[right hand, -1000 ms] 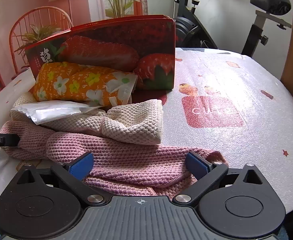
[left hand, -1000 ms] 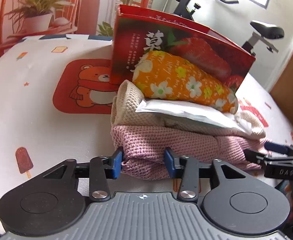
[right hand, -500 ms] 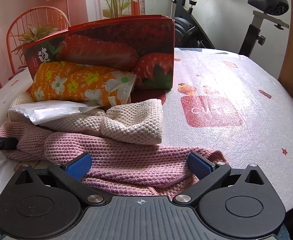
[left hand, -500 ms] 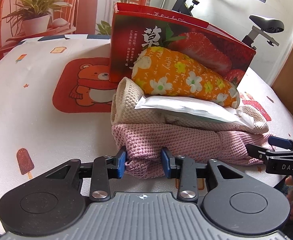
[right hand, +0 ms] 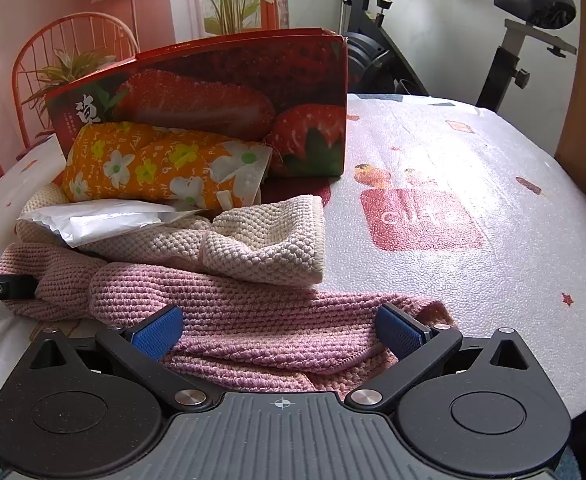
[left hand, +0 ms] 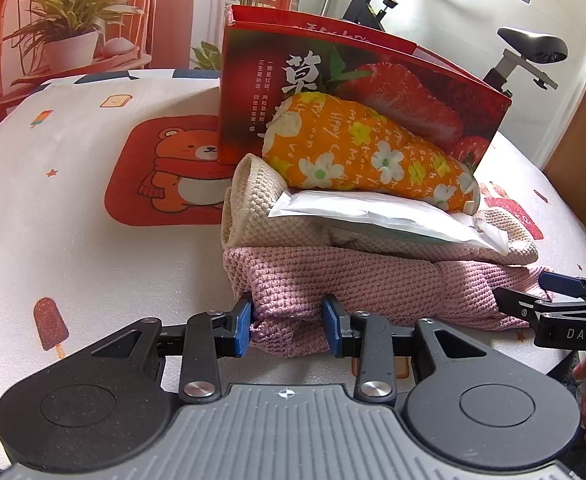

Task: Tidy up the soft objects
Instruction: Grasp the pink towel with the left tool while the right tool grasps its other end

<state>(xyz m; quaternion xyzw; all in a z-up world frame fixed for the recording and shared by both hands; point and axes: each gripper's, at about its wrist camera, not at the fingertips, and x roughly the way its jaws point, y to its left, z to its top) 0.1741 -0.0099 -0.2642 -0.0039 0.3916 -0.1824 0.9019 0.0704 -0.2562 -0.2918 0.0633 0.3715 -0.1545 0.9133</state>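
Observation:
A pink knitted cloth (left hand: 373, 280) lies at the bottom of a pile on the table, near its front edge. My left gripper (left hand: 287, 330) is shut on the cloth's bunched left end. On the cloth rest a folded cream knitted cloth (left hand: 253, 200), a white foil pouch (left hand: 373, 212) and an orange flowered fabric bundle (left hand: 365, 152). My right gripper (right hand: 279, 336) stands open and wide at the pink cloth (right hand: 213, 296), whose right end lies flat between the fingers. The pads do not press on it. The right gripper's tip (left hand: 553, 296) shows at the cloth's right end.
A red strawberry-printed box (left hand: 333, 64) stands upright right behind the pile. The table cover (left hand: 73, 240) is white foam with cartoon prints. An exercise bike (right hand: 533, 20) stands past the far edge, and a chair with a potted plant (left hand: 69, 40) at the back left.
The left jaws have narrowed a little on the pink cloth's end. The pile and the right gripper have stayed where they were.

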